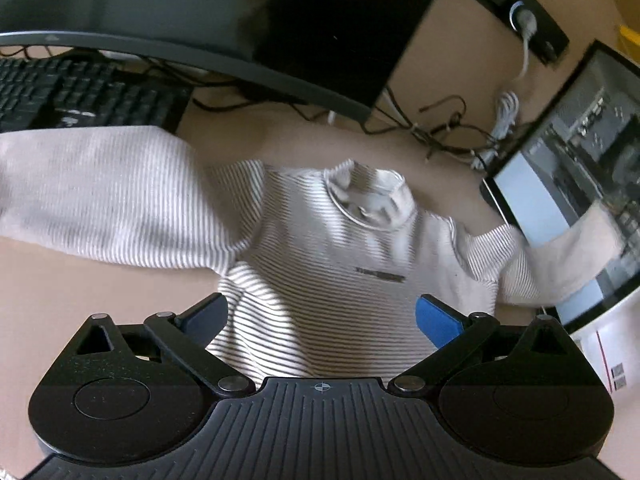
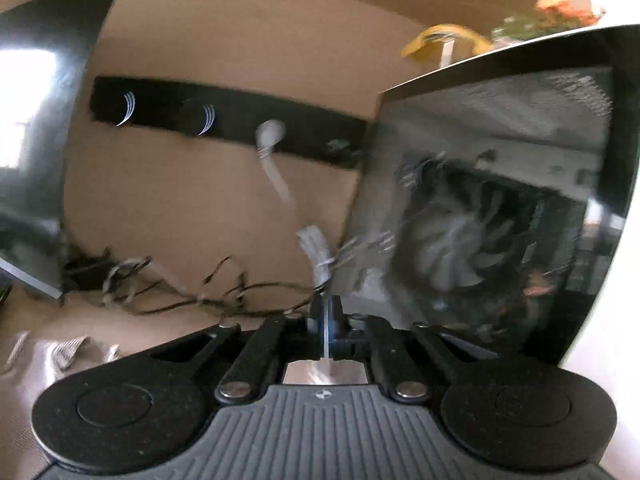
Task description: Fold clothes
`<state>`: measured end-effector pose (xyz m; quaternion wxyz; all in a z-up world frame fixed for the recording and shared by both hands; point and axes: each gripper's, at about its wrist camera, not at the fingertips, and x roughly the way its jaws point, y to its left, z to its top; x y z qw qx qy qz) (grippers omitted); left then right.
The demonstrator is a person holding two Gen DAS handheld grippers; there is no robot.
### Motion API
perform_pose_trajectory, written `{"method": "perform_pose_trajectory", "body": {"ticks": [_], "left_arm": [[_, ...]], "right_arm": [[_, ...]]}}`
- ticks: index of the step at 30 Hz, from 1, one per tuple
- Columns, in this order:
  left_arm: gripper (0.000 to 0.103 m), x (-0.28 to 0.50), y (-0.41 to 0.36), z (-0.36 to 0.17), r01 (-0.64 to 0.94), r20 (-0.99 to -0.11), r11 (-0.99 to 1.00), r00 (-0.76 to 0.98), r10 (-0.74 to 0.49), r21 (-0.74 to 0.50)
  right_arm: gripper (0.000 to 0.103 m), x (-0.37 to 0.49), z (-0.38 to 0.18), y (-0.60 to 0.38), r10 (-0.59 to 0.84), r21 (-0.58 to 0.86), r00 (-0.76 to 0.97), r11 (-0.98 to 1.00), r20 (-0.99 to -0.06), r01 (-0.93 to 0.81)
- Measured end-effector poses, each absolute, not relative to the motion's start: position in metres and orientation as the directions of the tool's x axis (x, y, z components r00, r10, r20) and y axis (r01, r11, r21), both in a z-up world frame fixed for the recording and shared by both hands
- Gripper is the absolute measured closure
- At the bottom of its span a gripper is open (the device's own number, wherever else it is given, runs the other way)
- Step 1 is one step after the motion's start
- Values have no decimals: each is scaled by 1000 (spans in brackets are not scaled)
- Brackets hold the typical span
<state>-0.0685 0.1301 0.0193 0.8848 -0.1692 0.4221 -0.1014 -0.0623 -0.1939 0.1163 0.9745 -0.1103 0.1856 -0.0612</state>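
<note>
Left gripper open wide, blue pads well apart, hovering over the lower body of the striped sweater, nothing between the fingers. Sweater lies spread on the tan desk, collar pointing away from the camera, one sleeve spread left toward the black keyboard, the other sleeve reaching right, its cuff in front of the PC case side panel.

Right gripper fingers pressed together with a thin pale strip between the pads; looks like fabric, but too blurred to confirm. Right wrist view is motion-blurred: PC case with fan behind glass on the right, black power strip on the wall with a white plug, tangle of cables on the desk. A bit of striped fabric shows low left there.

Curved monitor sits above the keyboard in the left view.
</note>
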Motion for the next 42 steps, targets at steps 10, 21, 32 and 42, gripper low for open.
{"method": "perform_pose_trajectory", "body": {"ticks": [10,21,32,42], "left_arm": [[1,-74,115,4,56,-770,948,569,-289,-314],[4,-47,105,-24,92,-789,950,536,-299,-297],[4,26,90,-27,116,-795,964,546,-265,-241],[3,55,78,-27,66,-816,971,531,-228,-229]], "right_arm": [[43,-84,7,-160,151,21,718,982,-680,-186],[30,-79,-46,-134,230,113,614,968,-755,-224],[27,-21,-52,-131,206,50,657,967,-725,-248],[27,34,-53,-144,229,45,660,958,-715,-283]]}}
